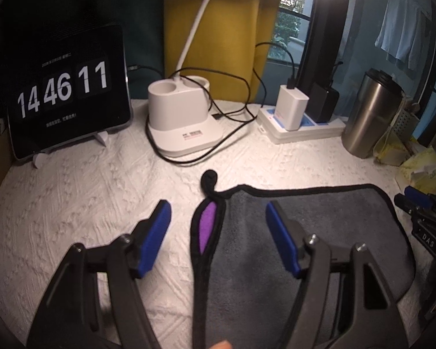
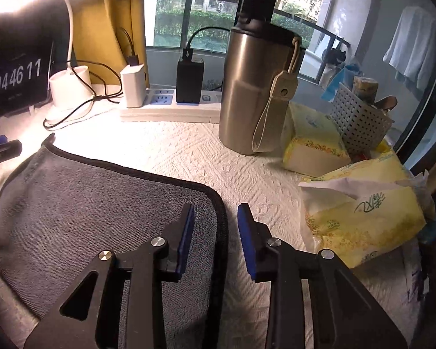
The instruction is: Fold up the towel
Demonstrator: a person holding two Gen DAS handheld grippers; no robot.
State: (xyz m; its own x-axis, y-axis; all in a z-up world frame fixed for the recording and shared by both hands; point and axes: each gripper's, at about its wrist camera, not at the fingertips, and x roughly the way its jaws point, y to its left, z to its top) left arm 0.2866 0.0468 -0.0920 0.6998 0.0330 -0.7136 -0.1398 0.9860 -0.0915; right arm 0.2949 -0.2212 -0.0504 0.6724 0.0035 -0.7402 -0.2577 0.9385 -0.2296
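Grey towel (image 1: 319,232) black-edged (purple underside), both grippers (image 1: 218,221) (image 2: 216,224) spread astride edges

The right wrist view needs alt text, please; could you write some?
The open right gripper straddles the black-trimmed right edge of a grey towel lying flat on a white textured cloth. Behind stand a steel tumbler, power strip and tissue packs.

Grey towel (image 2: 101,203), hand-held gripper (image 2: 215,224) spread

Towel (image 1: 319,232) near edge cut off (tablet (image 1: 69,93) small text unreadable).
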